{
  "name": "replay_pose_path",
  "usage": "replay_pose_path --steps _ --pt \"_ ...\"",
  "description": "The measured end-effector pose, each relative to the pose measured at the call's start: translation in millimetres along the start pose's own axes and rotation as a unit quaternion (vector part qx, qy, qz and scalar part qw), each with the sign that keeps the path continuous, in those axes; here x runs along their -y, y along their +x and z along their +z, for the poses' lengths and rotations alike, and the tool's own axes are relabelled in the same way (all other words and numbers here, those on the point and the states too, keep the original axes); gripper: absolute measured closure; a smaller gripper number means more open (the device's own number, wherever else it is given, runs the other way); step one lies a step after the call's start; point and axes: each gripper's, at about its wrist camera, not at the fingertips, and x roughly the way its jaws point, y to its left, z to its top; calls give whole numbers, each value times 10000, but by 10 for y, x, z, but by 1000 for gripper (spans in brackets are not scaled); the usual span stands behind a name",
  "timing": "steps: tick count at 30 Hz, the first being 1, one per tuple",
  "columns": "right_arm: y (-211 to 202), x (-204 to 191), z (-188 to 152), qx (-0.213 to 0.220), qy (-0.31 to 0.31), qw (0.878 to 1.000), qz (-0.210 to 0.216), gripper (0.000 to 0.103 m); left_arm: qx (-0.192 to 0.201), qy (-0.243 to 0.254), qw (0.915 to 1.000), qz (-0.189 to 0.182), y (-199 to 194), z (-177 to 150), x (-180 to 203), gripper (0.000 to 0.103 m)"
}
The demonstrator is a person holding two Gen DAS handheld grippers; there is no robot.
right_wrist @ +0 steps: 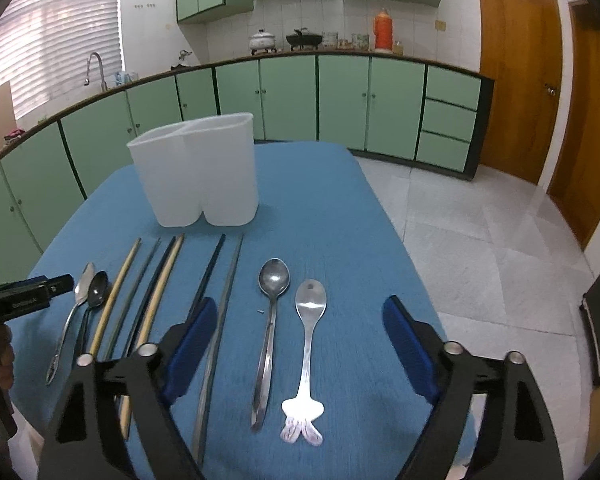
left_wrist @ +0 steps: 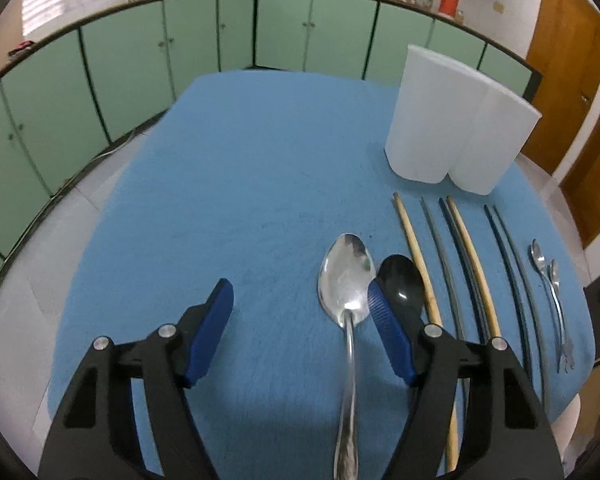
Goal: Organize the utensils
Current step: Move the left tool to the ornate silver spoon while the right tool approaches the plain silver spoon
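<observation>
My left gripper (left_wrist: 300, 292) is open low over the blue tablecloth (left_wrist: 228, 208). A large silver spoon (left_wrist: 346, 276) lies between its jaws, close to the right finger, and no pad touches it. A black spoon (left_wrist: 400, 284) lies just outside that finger. My right gripper (right_wrist: 300, 308) is open over two smaller steel spoons: a plain one (right_wrist: 274, 276) and one with a flared handle (right_wrist: 310, 300). Several chopsticks (right_wrist: 156, 292) lie in a row between the spoon pairs. The white two-compartment holder (right_wrist: 196, 172) stands upright behind them and looks empty.
The left gripper (right_wrist: 32, 292) shows at the left edge of the right wrist view with a hand below it. Green cabinets (right_wrist: 340, 100) run behind the table, wooden doors (right_wrist: 516, 80) stand at the right, and the tiled floor (right_wrist: 480, 240) lies beyond the table's right edge.
</observation>
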Motion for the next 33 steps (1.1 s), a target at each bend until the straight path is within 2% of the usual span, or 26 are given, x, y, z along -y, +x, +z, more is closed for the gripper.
replay_pose_path --steps 4,9,18,19,20,26,33 --pt "183 32 2 -154 19 9999 57 33 -153 66 9998 -145 177 75 -5 45" --pt "329 21 -14 -280 -45 9995 116 41 -106 242 9994 -228 287 167 24 48" --pt "579 157 -9 -594 50 9979 264 62 -78 387 9984 -405 320 188 126 76" --pt "598 157 1 -614 48 9976 304 63 -66 392 9984 -412 321 186 134 85" --pt "606 145 12 -615 25 9975 338 63 -60 396 9983 -427 325 184 149 91" --pt "647 -19 117 -545 -261 9960 660 63 82 351 9988 -329 308 171 156 102" --pt "866 -83 187 -755 -337 9944 665 63 213 322 9988 -307 264 177 126 103"
